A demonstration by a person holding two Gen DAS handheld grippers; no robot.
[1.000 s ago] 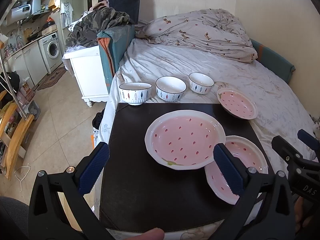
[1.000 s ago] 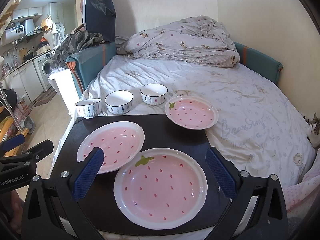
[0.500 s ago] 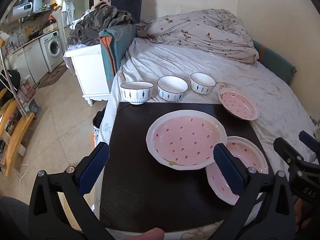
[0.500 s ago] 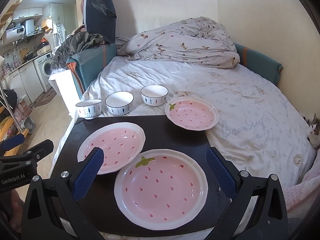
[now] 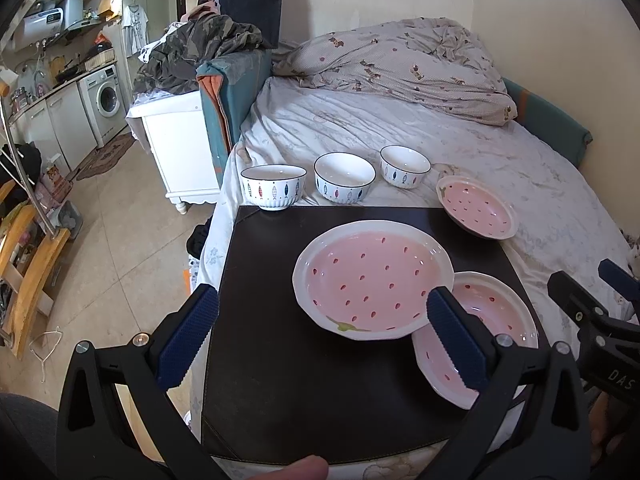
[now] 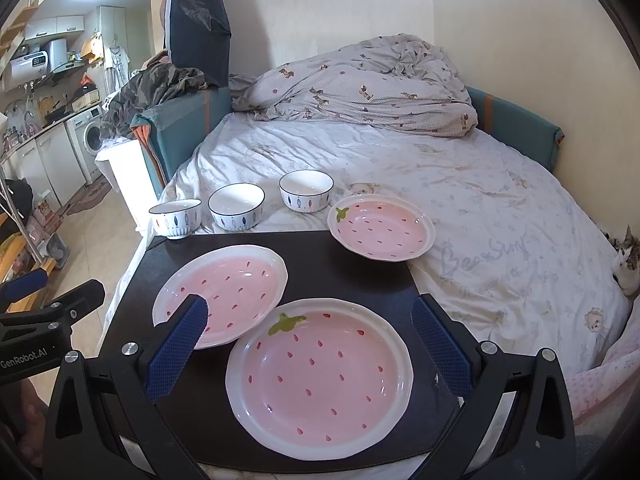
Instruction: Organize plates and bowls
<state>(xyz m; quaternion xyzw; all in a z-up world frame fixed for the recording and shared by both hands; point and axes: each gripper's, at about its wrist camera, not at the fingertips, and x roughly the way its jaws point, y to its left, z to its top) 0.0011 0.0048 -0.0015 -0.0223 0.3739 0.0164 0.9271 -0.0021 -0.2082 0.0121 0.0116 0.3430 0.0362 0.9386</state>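
Observation:
Two large pink strawberry plates lie on a dark board (image 5: 280, 360): one in the middle (image 5: 372, 278) (image 6: 224, 292), one nearer the right corner (image 6: 320, 376) (image 5: 480, 332). A smaller pink plate (image 5: 478, 210) (image 6: 382, 228) rests on the bed past the board's far right corner. Three white fish-pattern bowls (image 5: 274, 190) (image 5: 344, 178) (image 5: 404, 166) line the board's far edge. My left gripper (image 5: 320, 336) hovers open over the board's near side. My right gripper (image 6: 308, 348) is open above the near plate, holding nothing.
The board lies on a bed (image 6: 480, 200) with a crumpled duvet (image 6: 360, 88) at the far end. A white cabinet (image 5: 180, 140) and tiled floor lie to the left. A cat (image 6: 626, 264) peeks in at the bed's right edge.
Both views have shifted only slightly; the plates and bowls stay where they were and both grippers remain open.

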